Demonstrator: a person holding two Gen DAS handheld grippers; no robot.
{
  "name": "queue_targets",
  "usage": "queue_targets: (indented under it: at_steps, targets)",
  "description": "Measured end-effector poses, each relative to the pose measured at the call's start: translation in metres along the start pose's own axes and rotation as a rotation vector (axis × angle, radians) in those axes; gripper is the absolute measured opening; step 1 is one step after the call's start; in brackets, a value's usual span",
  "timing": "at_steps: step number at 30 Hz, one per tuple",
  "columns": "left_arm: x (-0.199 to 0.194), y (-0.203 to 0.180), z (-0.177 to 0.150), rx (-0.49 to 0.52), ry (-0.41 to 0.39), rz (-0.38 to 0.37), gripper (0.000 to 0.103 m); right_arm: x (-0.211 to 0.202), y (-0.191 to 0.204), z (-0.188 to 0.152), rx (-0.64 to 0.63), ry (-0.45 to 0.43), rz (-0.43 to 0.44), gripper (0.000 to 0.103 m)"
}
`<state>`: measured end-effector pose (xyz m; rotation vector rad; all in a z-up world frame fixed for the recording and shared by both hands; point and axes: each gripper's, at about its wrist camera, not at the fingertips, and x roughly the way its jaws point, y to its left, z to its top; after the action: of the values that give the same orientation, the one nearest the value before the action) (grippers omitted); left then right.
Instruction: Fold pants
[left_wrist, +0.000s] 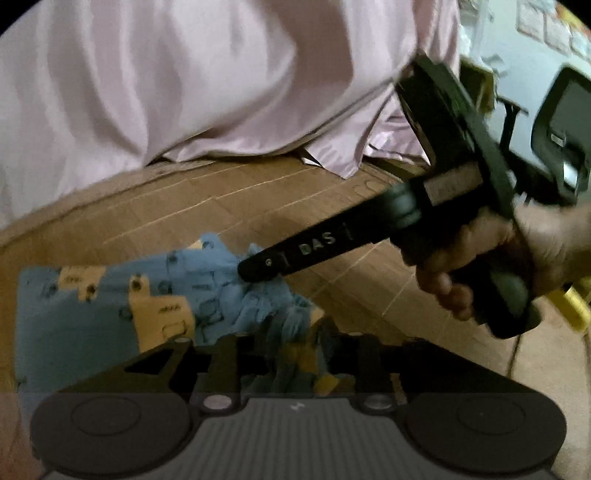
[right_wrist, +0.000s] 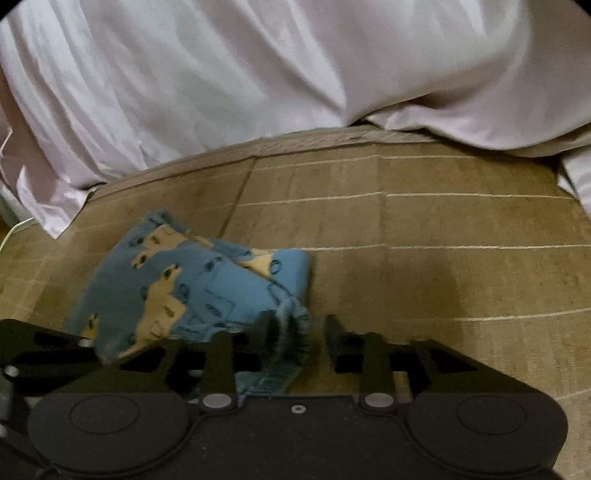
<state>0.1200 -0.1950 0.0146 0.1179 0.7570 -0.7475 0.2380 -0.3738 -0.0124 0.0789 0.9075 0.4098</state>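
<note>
The blue pants (right_wrist: 192, 291), bunched on the tabletop (right_wrist: 424, 221), are pinched at their waistband by both narrowed jaws, at six o'clock.

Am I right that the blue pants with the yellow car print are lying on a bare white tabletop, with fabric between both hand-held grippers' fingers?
Not quite: the surface is not a white tabletop but a tan woven mat with pale grid lines, as the right wrist view shows. The rest stands: the blue pants lie there, with fabric between the fingers of the right hand-held gripper and the left hand-held gripper.
</note>
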Motion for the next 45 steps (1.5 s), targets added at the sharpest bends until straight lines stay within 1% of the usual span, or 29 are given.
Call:
queue_targets:
  at_steps: [2, 4, 5, 7, 9, 10, 11, 12, 13, 14, 16, 19, 21, 23, 24, 25, 26, 28, 29, 30, 31, 32, 33, 35, 37, 38, 40, 42, 45]
  targets:
    - [-0.021, 0.013, -0.003, -0.04, -0.036, 0.014, 0.052, -0.005, 0.003, 0.001, -0.048, -0.009, -0.043, 0.06]
    - [-0.048, 0.03, -0.004, -0.083, -0.093, 0.062, 0.058, -0.013, 0.017, 0.002, -0.145, -0.041, -0.093, 0.066]
    - [-0.06, 0.038, -0.004, -0.108, -0.123, 0.103, 0.061, -0.018, 0.025, 0.002, -0.191, -0.065, -0.108, 0.067]
    - [-0.075, 0.059, -0.007, -0.181, -0.157, 0.199, 0.062, -0.024, 0.042, 0.002, -0.277, -0.1, -0.096, 0.067]
    - [-0.078, 0.08, -0.013, -0.253, -0.138, 0.219, 0.058, -0.025, 0.058, -0.002, -0.343, -0.09, -0.048, 0.063]
    - [-0.077, 0.089, -0.018, -0.282, -0.117, 0.217, 0.053, -0.024, 0.065, -0.005, -0.378, -0.069, -0.016, 0.055]
    - [-0.074, 0.097, -0.022, -0.303, -0.093, 0.204, 0.044, -0.023, 0.072, -0.008, -0.408, -0.043, 0.012, 0.044]
    - [-0.073, 0.101, -0.026, -0.311, -0.083, 0.179, 0.039, -0.022, 0.076, -0.011, -0.432, -0.012, 0.035, 0.038]
    - [-0.073, 0.104, -0.03, -0.301, -0.085, 0.158, 0.038, -0.019, 0.078, -0.014, -0.445, 0.021, 0.049, 0.029]
    - [-0.073, 0.103, -0.034, -0.277, -0.085, 0.156, 0.034, -0.017, 0.079, -0.017, -0.452, 0.051, 0.051, 0.027]
    - [-0.074, 0.099, -0.039, -0.203, -0.083, 0.165, 0.031, -0.015, 0.077, -0.025, -0.461, 0.091, 0.042, 0.026]
    - [-0.068, 0.09, -0.049, -0.091, -0.021, 0.22, 0.021, -0.018, 0.074, -0.034, -0.502, 0.095, 0.034, 0.026]
    - [-0.07, 0.088, -0.056, -0.058, -0.016, 0.23, 0.016, -0.018, 0.081, -0.043, -0.619, 0.084, 0.024, 0.029]
    - [-0.077, 0.085, -0.059, -0.027, -0.013, 0.233, 0.016, -0.018, 0.089, -0.048, -0.718, 0.089, 0.007, 0.03]
    - [-0.076, 0.085, -0.059, -0.019, -0.008, 0.231, 0.016, -0.021, 0.092, -0.045, -0.737, 0.104, 0.005, 0.031]
    - [-0.081, 0.085, -0.059, -0.026, -0.003, 0.225, 0.016, -0.024, 0.094, -0.041, -0.727, 0.111, 0.01, 0.04]
    - [-0.085, 0.086, -0.056, -0.046, 0.0, 0.213, 0.02, -0.028, 0.096, -0.035, -0.704, 0.104, 0.016, 0.054]
    - [-0.096, 0.088, -0.05, -0.087, -0.025, 0.18, 0.033, -0.034, 0.099, -0.018, -0.646, 0.056, 0.038, 0.065]
    - [-0.102, 0.088, -0.048, -0.097, -0.052, 0.169, 0.048, -0.032, 0.104, -0.009, -0.626, 0.033, 0.041, 0.065]
    - [-0.106, 0.088, -0.044, -0.102, -0.085, 0.158, 0.053, -0.026, 0.109, 0.001, -0.603, 0.005, 0.043, 0.065]
    - [-0.106, 0.087, -0.041, -0.1, -0.104, 0.142, 0.053, -0.018, 0.113, 0.011, -0.578, -0.014, 0.049, 0.064]
    - [-0.105, 0.087, -0.039, -0.093, -0.107, 0.123, 0.053, -0.009, 0.118, 0.02, -0.541, -0.024, 0.065, 0.057]
    - [-0.103, 0.086, -0.038, -0.086, -0.098, 0.104, 0.052, 0.004, 0.121, 0.031, -0.492, -0.025, 0.092, 0.054]
    - [-0.096, 0.085, -0.041, -0.091, -0.069, 0.082, 0.051, 0.033, 0.126, 0.051, -0.387, 0.009, 0.158, 0.049]
    - [-0.089, 0.086, -0.046, -0.105, -0.032, 0.086, 0.051, 0.062, 0.134, 0.064, -0.346, 0.062, 0.201, 0.044]
    - [-0.086, 0.088, -0.05, -0.123, -0.01, 0.092, 0.05, 0.073, 0.139, 0.067, -0.363, 0.075, 0.195, 0.042]
    - [-0.086, 0.092, -0.057, -0.147, 0.002, 0.097, 0.05, 0.092, 0.149, 0.067, -0.406, 0.102, 0.141, 0.042]
    - [-0.087, 0.093, -0.061, -0.115, 0.01, 0.113, 0.05, 0.107, 0.15, 0.067, -0.401, 0.132, 0.099, 0.044]
    - [-0.089, 0.094, -0.063, -0.104, 0.016, 0.113, 0.051, 0.109, 0.145, 0.069, -0.356, 0.106, 0.087, 0.048]
